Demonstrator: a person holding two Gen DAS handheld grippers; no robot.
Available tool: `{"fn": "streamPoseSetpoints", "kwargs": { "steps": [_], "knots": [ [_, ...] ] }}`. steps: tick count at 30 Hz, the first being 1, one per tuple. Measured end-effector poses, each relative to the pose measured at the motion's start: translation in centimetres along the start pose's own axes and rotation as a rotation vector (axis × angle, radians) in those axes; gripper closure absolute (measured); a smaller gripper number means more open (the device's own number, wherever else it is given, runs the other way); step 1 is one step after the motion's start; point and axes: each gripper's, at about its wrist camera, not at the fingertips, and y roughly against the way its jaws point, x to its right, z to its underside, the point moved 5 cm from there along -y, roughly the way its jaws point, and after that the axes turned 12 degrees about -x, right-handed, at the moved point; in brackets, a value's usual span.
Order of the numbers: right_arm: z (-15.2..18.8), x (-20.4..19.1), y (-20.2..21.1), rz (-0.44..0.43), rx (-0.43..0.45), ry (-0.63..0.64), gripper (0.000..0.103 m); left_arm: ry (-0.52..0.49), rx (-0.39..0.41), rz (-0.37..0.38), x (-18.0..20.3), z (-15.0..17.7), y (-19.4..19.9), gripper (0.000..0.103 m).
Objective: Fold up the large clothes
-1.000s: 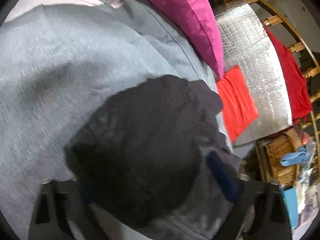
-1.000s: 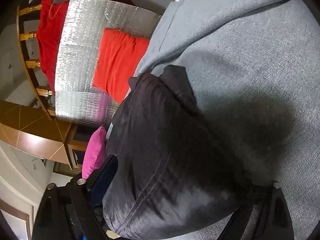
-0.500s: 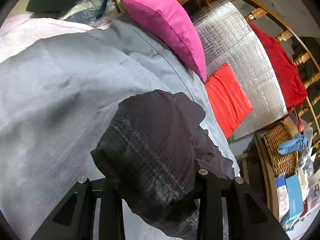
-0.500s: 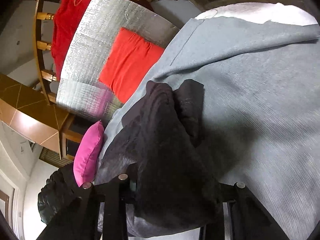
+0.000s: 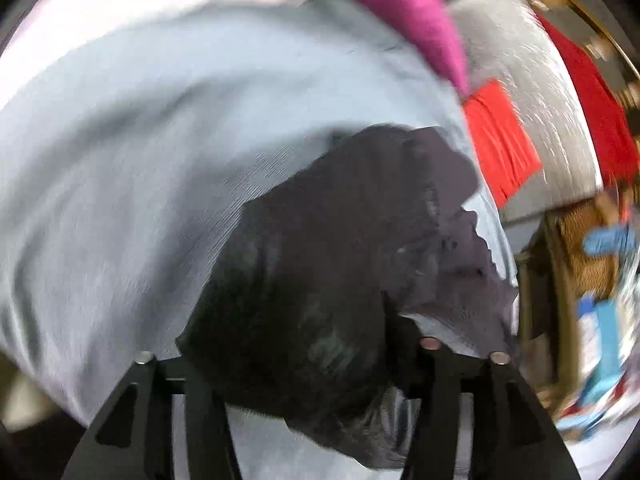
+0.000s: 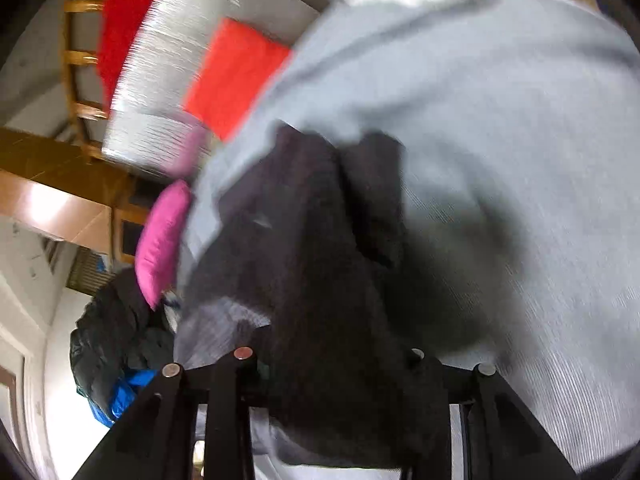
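A dark grey-black garment [image 5: 340, 240] lies bunched on a pale grey bedsheet [image 5: 160, 140], with its near end lifted. In the left wrist view my left gripper [image 5: 312, 364] has that near end filling the gap between its fingers. Its jaws are opening, and the cloth still touches both pads. The right wrist view shows the same garment [image 6: 312, 240] from the other side, over the sheet [image 6: 500, 120]. My right gripper [image 6: 330, 356] holds another bunch of it, and its jaws are opening too. Both views are motion-blurred.
A pink pillow [image 5: 400, 12] lies at the sheet's far edge. Past it are a silver quilted mat [image 5: 520, 60], a folded red cloth [image 5: 500, 140] and a wooden rail. A wicker basket [image 5: 580, 248] stands at the right. A black bag [image 6: 108, 332] sits beside the bed.
Both grippers closed on the garment's near end, then swept across the bed with it. The cloth has been pulled up into a bunch, and the fingers now stand slightly wider than half a second ago.
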Motion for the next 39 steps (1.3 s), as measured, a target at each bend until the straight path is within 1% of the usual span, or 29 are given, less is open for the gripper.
{"fn": "streamPoseSetpoints", "kwargs": {
  "steps": [1, 2, 3, 4, 5, 6, 7, 8, 10, 11, 12, 13, 15, 17, 19, 20, 22, 24, 26, 28, 29, 31, 33, 34, 35, 36, 37, 38, 39],
  "knots": [
    [0.3, 0.3, 0.2, 0.004, -0.015, -0.017, 0.034, 0.018, -0.018, 0.013, -0.3, 0.3, 0.7, 0.043],
    [0.9, 0.3, 0.9, 0.0, -0.032, -0.013, 0.032, -0.001, -0.025, -0.01, -0.2, 0.6, 1.7, 0.042],
    [1.4, 0.3, 1.4, 0.002, -0.044, 0.009, 0.032, -0.043, -0.025, -0.053, 0.1, 1.0, 2.9, 0.042],
    [2.2, -0.1, 2.3, 0.025, -0.075, 0.059, 0.032, -0.08, -0.022, -0.087, 0.4, 1.3, 3.9, 0.04],
    [2.7, -0.3, 3.0, 0.054, -0.098, 0.097, 0.032, -0.114, -0.01, -0.114, 0.8, 1.4, 5.0, 0.037],
    [3.2, -0.6, 4.0, 0.092, -0.116, 0.142, 0.032, -0.152, 0.034, -0.137, 1.4, 1.4, 6.5, 0.035],
    [3.6, -1.0, 5.5, 0.135, -0.115, 0.2, 0.032, -0.179, 0.079, -0.151, 2.1, 1.0, 7.5, 0.028],
    [3.5, -1.6, 6.8, 0.16, -0.096, 0.243, 0.032, -0.21, 0.13, -0.168, 3.1, 0.3, 8.5, 0.022],
    [2.5, -3.2, 9.0, 0.162, -0.033, 0.287, 0.031, -0.25, 0.202, -0.207, 5.3, -1.4, 9.0, 0.02],
    [1.5, -4.4, 9.6, 0.146, 0.007, 0.306, 0.026, -0.264, 0.227, -0.23, 6.6, -2.7, 8.7, 0.02],
    [0.6, -5.8, 9.6, 0.14, 0.037, 0.319, 0.022, -0.276, 0.234, -0.236, 7.6, -3.7, 8.2, 0.02],
    [-0.7, -7.2, 9.5, 0.141, 0.084, 0.338, 0.021, -0.301, 0.224, -0.236, 9.0, -5.0, 7.0, 0.019],
    [-3.3, -9.5, 8.0, 0.149, 0.136, 0.354, 0.021, -0.303, 0.183, -0.264, 10.8, -7.2, 4.2, 0.018],
    [-5.8, -11.2, 5.3, 0.156, 0.154, 0.343, 0.021, -0.302, 0.17, -0.268, 12.1, -9.1, 1.5, 0.018],
    [-8.2, -12.0, 2.6, 0.176, 0.163, 0.327, 0.021, -0.299, 0.134, -0.288, 12.8, -10.3, -1.1, 0.018],
    [-10.1, -12.3, 0.8, 0.185, 0.167, 0.31, 0.021, -0.304, 0.111, -0.293, 13.2, -10.9, -2.4, 0.018],
    [-12.6, -12.4, -1.8, 0.197, 0.155, 0.281, 0.021, -0.311, 0.086, -0.304, 13.6, -11.8, -4.2, 0.018],
    [-14.9, -12.2, -4.3, 0.21, 0.133, 0.251, 0.021, -0.326, 0.081, -0.324, 14.1, -12.7, -5.8, 0.018],
    [-17.0, -12.4, -6.1, 0.218, 0.123, 0.224, 0.021, -0.338, 0.066, -0.362, 14.4, -13.6, -7.2, 0.018],
    [-18.8, -12.3, -7.6, 0.216, 0.109, 0.21, 0.021, -0.363, 0.065, -0.371, 14.7, -14.4, -8.1, 0.018],
    [-19.4, -12.1, -8.3, 0.224, 0.093, 0.208, 0.021, -0.388, 0.061, -0.384, 14.7, -14.7, -8.5, 0.018],
    [-19.9, -11.9, -10.0, 0.243, 0.043, 0.218, 0.021, -0.416, 0.025, -0.419, 14.5, -14.9, -9.5, 0.018],
    [-19.6, -11.4, -12.2, 0.271, -0.044, 0.249, 0.021, -0.425, 0.004, -0.438, 14.1, -15.3, -10.5, 0.018],
    [-19.3, -11.4, -12.7, 0.301, -0.058, 0.275, 0.021, -0.431, -0.002, -0.443, 14.1, -15.3, -10.8, 0.018],
    [-18.9, -11.7, -12.7, 0.326, -0.053, 0.32, 0.021, -0.438, -0.006, -0.45, 14.0, -15.2, -11.0, 0.02],
    [-18.6, -12.1, -12.7, 0.343, -0.049, 0.359, 0.023, -0.449, -0.006, -0.46, 14.0, -15.1, -11.2, 0.023],
    [-17.9, -12.9, -12.4, 0.385, -0.035, 0.428, 0.027, -0.459, 0.0, -0.473, 14.1, -15.0, -11.3, 0.032],
    [-17.4, -13.5, -12.2, 0.431, -0.022, 0.479, 0.038, -0.467, 0.008, -0.485, 14.2, -15.1, -11.4, 0.04],
    [-17.1, -13.9, -12.1, 0.463, -0.008, 0.507, 0.054, -0.477, 0.018, -0.492, 14.2, -15.1, -11.4, 0.044]
  ]
}}
